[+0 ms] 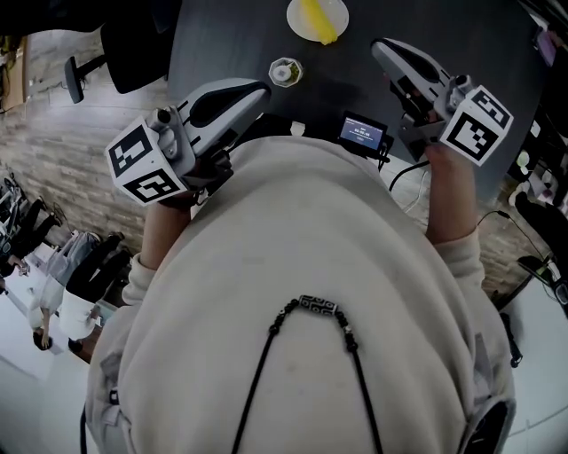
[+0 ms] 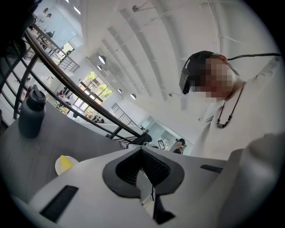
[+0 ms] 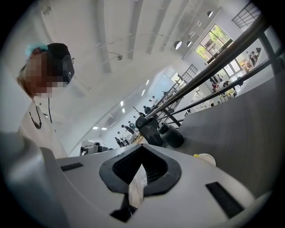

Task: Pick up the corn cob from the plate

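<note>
Left gripper point(image 1: 256, 92) and right gripper point(image 1: 383, 48) held by the person's chest, both jaw pairs closed with nothing between; corn cob point(image 1: 318, 19) lies on the plate point(image 1: 340, 12) at 12 o'clock on the dark table point(image 1: 479, 53), well apart from both; small cup point(image 1: 286, 71) at the plate's 7 o'clock.

Table point(image 1: 222, 35): dark grey top, smooth, matt | plate point(image 1: 295, 18) on table: white, slight gloss | corn cob point(image 1: 318, 19) on that plate: yellow, dull | left gripper point(image 1: 257, 93), right gripper point(image 1: 382, 46) over table's near edge: grey plastic shells, smooth, matt | pads point(image 2: 158, 167): black, ribbed, rubber-like | sweatshirt point(image 1: 302, 266) at table's near side: cream cloth | floor point(image 1: 62, 151) left of table: wood-grain planks.
</note>
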Demonstrator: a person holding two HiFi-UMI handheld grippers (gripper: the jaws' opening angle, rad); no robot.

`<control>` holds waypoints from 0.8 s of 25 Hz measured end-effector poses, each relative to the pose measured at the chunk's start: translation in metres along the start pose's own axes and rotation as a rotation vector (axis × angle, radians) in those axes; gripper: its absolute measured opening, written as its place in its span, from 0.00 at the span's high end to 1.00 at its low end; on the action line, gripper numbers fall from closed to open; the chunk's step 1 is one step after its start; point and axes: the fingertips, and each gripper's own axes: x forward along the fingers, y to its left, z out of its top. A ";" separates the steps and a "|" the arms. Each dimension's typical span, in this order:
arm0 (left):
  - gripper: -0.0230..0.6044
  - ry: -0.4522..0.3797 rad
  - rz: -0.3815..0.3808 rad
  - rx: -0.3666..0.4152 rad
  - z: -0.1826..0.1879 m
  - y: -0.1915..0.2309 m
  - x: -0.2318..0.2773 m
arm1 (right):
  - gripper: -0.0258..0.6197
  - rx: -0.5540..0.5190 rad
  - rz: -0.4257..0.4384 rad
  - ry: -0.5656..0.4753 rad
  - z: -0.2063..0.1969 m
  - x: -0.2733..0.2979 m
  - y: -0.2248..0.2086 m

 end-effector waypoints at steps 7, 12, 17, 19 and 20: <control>0.96 0.018 -0.151 0.042 0.012 -0.009 0.007 | 0.94 -0.078 -0.140 -0.002 -0.001 -0.003 0.004; 0.96 0.014 -0.212 0.050 0.016 -0.010 0.019 | 0.94 -0.135 -0.245 0.028 0.002 -0.010 -0.013; 0.96 -0.012 -0.203 0.045 0.017 -0.008 -0.006 | 0.94 -0.163 -0.259 0.073 0.005 0.014 -0.014; 0.96 -0.029 -0.183 0.034 0.016 -0.008 -0.022 | 0.93 -0.152 -0.266 0.115 -0.005 0.026 -0.020; 0.96 -0.038 -0.171 0.031 0.015 -0.009 -0.030 | 0.93 -0.152 -0.271 0.141 -0.009 0.033 -0.025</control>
